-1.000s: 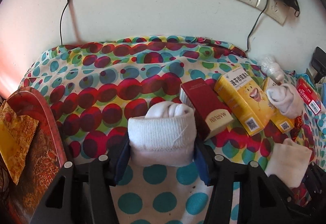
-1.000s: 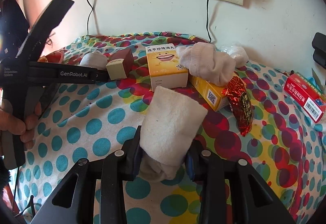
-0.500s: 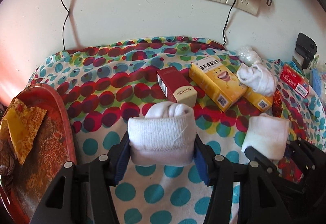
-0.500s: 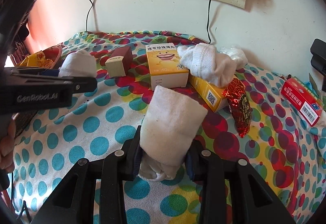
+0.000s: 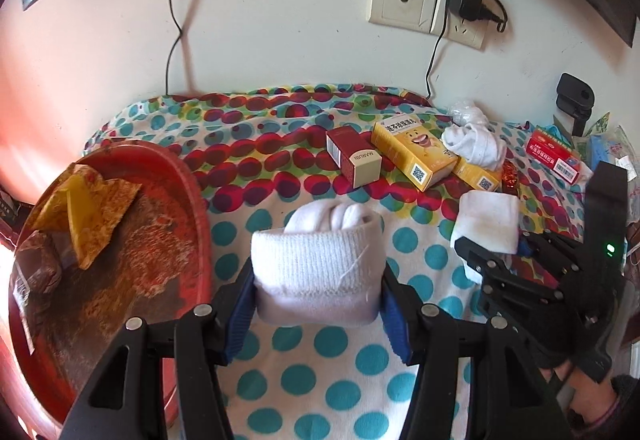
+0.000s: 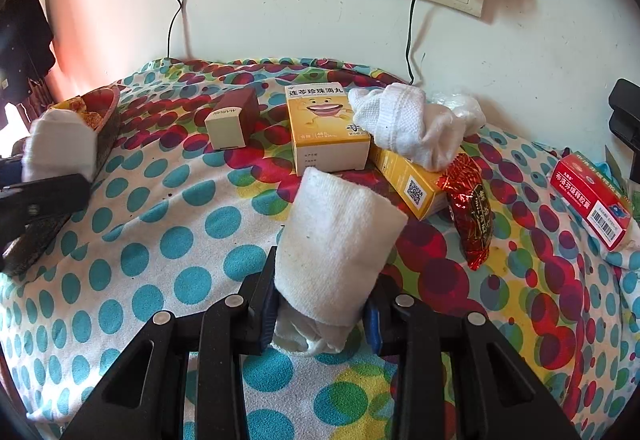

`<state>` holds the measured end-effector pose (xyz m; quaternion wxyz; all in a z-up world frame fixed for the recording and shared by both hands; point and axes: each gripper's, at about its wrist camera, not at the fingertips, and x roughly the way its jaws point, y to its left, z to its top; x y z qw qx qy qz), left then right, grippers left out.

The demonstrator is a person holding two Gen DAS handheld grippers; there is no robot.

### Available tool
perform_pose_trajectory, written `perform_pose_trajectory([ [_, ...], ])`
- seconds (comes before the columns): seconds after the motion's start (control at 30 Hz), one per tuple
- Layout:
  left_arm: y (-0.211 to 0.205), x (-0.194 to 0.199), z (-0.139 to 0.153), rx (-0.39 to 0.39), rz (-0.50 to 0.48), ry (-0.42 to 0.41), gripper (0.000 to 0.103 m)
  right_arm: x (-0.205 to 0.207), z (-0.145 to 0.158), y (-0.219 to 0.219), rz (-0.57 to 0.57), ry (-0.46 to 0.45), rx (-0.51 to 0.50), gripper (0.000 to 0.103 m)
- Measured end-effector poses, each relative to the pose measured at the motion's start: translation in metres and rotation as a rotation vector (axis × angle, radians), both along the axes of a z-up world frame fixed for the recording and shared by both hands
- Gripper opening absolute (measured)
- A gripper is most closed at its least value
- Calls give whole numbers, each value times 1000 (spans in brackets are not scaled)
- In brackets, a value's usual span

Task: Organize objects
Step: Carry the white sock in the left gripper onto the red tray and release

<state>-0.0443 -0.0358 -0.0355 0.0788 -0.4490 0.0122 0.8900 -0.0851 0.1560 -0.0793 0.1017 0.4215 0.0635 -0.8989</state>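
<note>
the left gripper (image 5: pixel 318 304) was clamped on a rolled white sock (image 5: pixel 320 268), its blue pads pressing the cuff from both sides, the roll's long axis running straight out along the fingers with the toe end pointing away. the red tray (image 5: pixel 188 180) lay just to the left of that sock, its rim close beside the gripper, already carrying a yellow wrapper (image 5: pixel 86 216) and a brown packet (image 5: pixel 34 272). judging by that, the tray looked like the place for the sock, and the move would be a short swing to the left; the left hand was plainly the nearer one to it.

to the right of the tray, across a stretch of the dotted cloth (image 5: pixel 344 364), the right gripper (image 6: pixel 320 314) held a second rolled sock (image 6: pixel 336 240), squeezed narrow between its pads and tilted a little to the right, well apart from the tray.

farther back from the tray, toward the wall, sat the maroon box (image 5: pixel 354 156), then the yellow box (image 5: pixel 414 154) with a loose white sock (image 5: pixel 476 146) draped over its neighbour, a red foil packet (image 6: pixel 472 216) just beside that, and the red and white box (image 6: pixel 590 200) farthest from the tray. these things were not yet sorted.
</note>
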Motion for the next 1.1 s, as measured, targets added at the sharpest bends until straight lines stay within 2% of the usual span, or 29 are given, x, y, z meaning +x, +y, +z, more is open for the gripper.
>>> perform_pose_trajectory([
  [0.27, -30, 36, 21, -22, 38, 40, 57, -1, 0, -1, 0, -1, 2, 32],
  [0.53, -71, 56, 27, -28, 101, 37, 57, -2, 0, 0, 1, -6, 4, 33],
  [1.1, -169, 64, 11, -56, 289, -3, 57, -2, -1, 0, 3, -7, 7, 33],
])
